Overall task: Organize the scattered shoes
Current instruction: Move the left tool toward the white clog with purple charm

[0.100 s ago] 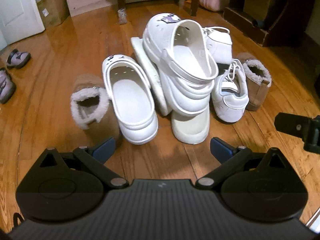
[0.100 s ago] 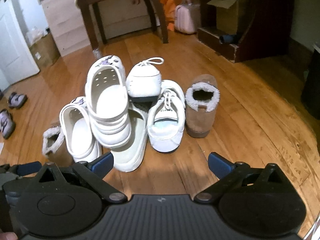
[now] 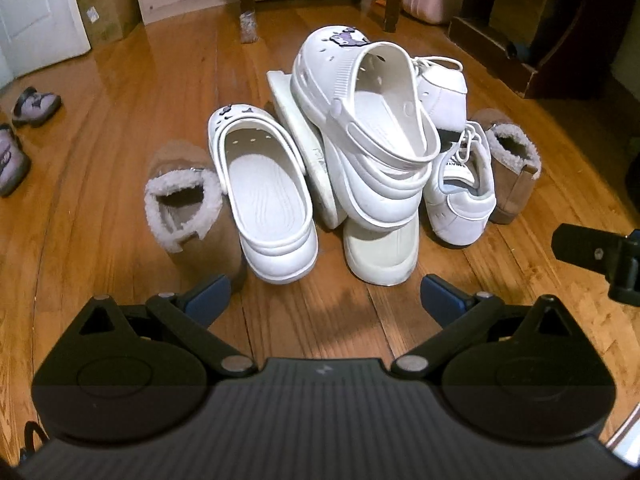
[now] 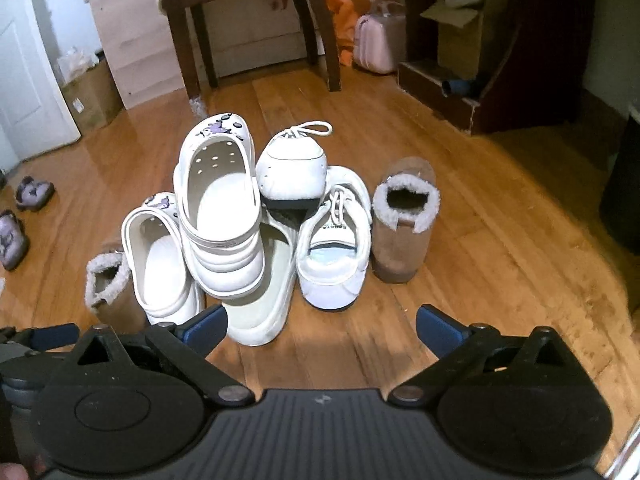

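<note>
My left gripper [image 3: 326, 294] and right gripper [image 4: 322, 330] both hover with fingers spread wide, gripping nothing, just short of the shoe pile on the wooden floor [image 3: 120, 120]. One white clog [image 3: 268, 196] lies flat; another clog [image 3: 372, 120] is tilted atop a cream slipper [image 3: 380, 252], white sneakers [image 4: 334, 248] alongside, tan fleece-lined boots [image 4: 404, 224] flanking
</note>
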